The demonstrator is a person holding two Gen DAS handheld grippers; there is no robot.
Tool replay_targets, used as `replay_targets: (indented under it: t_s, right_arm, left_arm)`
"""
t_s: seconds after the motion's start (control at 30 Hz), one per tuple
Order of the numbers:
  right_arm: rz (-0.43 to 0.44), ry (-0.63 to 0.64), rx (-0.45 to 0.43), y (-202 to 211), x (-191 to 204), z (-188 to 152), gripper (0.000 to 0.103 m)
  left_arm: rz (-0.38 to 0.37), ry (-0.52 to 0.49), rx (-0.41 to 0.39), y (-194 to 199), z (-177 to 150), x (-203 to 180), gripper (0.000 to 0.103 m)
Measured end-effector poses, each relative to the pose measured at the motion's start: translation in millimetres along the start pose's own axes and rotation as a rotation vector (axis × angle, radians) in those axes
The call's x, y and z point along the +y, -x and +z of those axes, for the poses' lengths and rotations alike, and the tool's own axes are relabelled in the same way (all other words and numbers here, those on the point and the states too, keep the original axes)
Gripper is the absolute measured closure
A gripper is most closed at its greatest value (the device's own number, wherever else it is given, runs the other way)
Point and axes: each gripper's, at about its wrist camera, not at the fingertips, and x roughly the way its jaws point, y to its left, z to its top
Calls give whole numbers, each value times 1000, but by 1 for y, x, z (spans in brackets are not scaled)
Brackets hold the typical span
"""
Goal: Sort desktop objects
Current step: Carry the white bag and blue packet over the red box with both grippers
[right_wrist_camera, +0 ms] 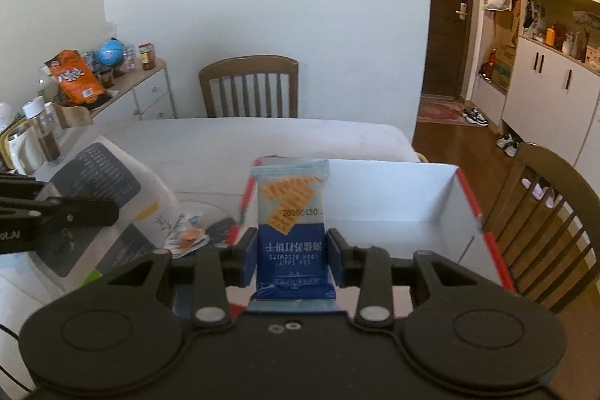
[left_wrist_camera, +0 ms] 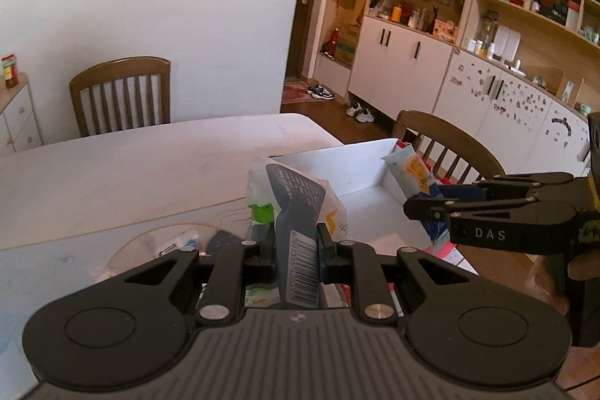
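Note:
My left gripper (left_wrist_camera: 296,250) is shut on a white, grey and green snack bag (left_wrist_camera: 296,201), pinching its barcoded edge and holding it upright above the table. The same bag (right_wrist_camera: 112,197) shows at the left of the right wrist view, with the left gripper (right_wrist_camera: 112,212) beside it. My right gripper (right_wrist_camera: 292,250) is shut on a blue soda biscuit packet (right_wrist_camera: 290,212) standing upright between its pads. In the left wrist view this packet (left_wrist_camera: 416,175) and the right gripper (left_wrist_camera: 412,208) hang over the open white box (left_wrist_camera: 337,164). The box's (right_wrist_camera: 393,190) inside shows white, with red outer edges.
A white table (left_wrist_camera: 112,167) spreads ahead, with wooden chairs (left_wrist_camera: 120,92) at its far side and another chair (right_wrist_camera: 543,212) to the right. Small wrappers (right_wrist_camera: 187,235) and a clear dish (left_wrist_camera: 150,246) lie below. A sideboard (right_wrist_camera: 142,89) with bottles and snacks stands left.

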Motion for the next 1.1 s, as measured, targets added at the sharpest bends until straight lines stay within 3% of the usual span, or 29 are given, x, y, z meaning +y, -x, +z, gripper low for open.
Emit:
replay_targets:
  t_s: [0.53, 1.1]
  right_arm:
    - [-36, 14, 58, -34, -46, 7, 66]
    - [-32, -19, 175, -73, -79, 11, 66]
  left_arm:
    - [-63, -98, 88, -63, 24, -24, 86]
    - [-122, -109, 215, -133, 29, -44, 86]
